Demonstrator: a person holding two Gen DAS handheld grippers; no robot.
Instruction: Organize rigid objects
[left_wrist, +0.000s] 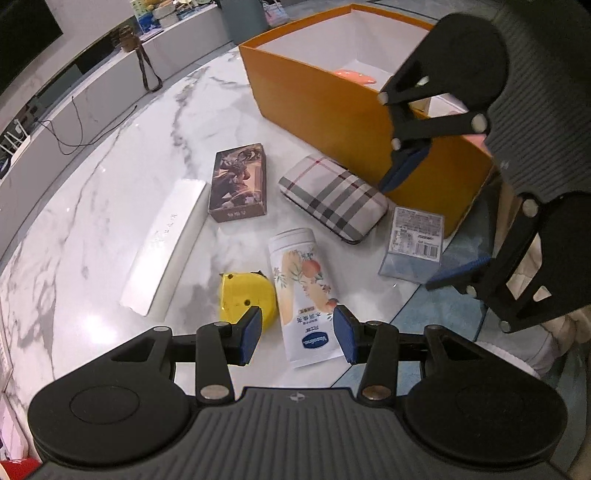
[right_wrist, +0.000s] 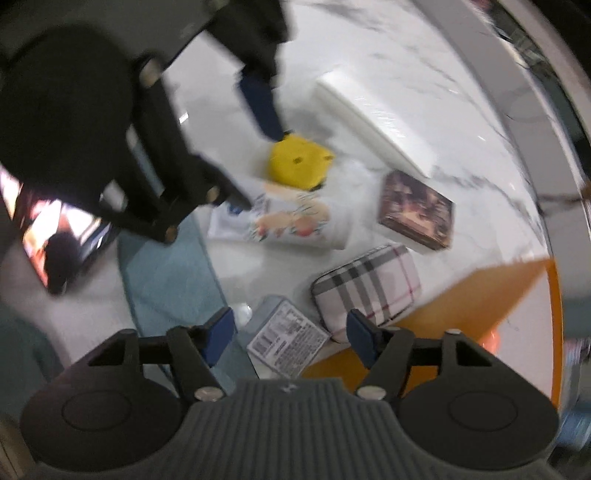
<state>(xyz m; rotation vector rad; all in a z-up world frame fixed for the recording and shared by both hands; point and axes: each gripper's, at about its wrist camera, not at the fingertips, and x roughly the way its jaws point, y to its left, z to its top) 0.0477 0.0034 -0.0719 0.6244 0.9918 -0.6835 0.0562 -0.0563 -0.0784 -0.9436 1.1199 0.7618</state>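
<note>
Left gripper (left_wrist: 297, 334): my fingers stand partly apart at the bottom of the left view, holding nothing; the bottle's lower end lies between them on the tabletop, pads clear of it.
Bottle (left_wrist: 304, 291): white, peach print, lying flat in the lower centre.
Yellow tape measure (left_wrist: 245, 295): just beside the bottle on its left.
Right gripper (right_wrist: 291, 338): my fingers are wide apart and empty at the bottom of the blurred right view, above the labelled clear box and the edge of the plaid case.
Clear box (left_wrist: 415, 240): label up, at the tabletop's edge, right of centre.
Plaid case (left_wrist: 334, 197): flat, mid-frame, near the orange box's front wall.
Dark printed box (left_wrist: 239, 182): left of the plaid case.
White flat box (left_wrist: 166, 243): left of centre, lying diagonally.
Orange box (left_wrist: 332, 110): open, upper right, something pink inside.
Tabletop (left_wrist: 110, 166): white marble.
</note>
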